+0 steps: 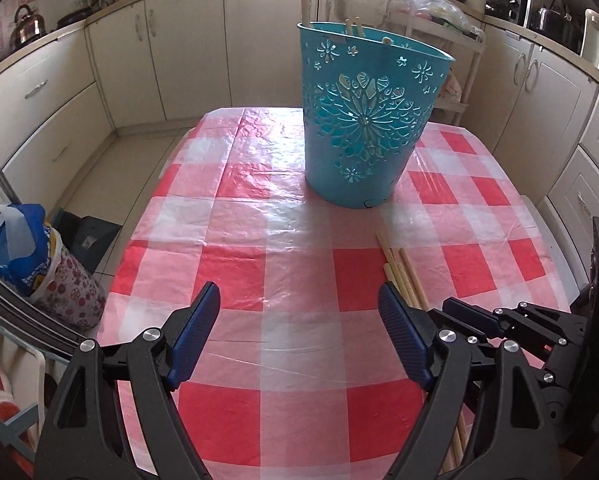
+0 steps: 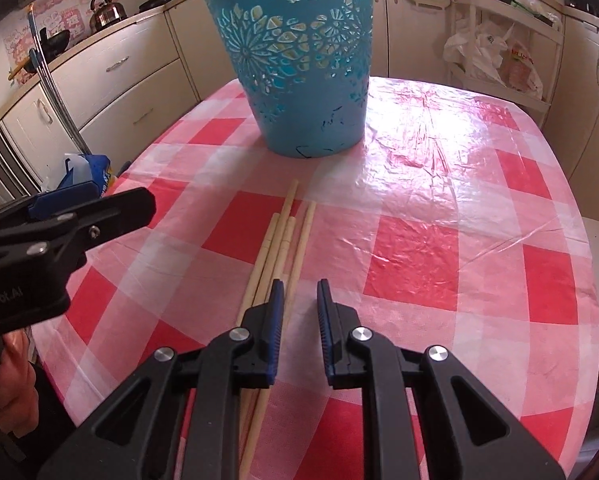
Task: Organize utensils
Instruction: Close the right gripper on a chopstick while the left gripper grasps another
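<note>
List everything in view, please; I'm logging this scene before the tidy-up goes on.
bucket: one, teal, cut-out flowers, upright mid-table
sticks in bucket: several tips, pale wood, poking above rim
chopsticks: about four, pale wood, flat on cloth before the bucket
tablecloth: one, red-white check, covers table
kettle: one, steel, far counter
bags: blue-white and floral, floor left of table
cabinets: cream, around room
left gripper: jaws wide open, empty
right gripper: jaws slightly apart, over the chopsticks, holding nothing
</note>
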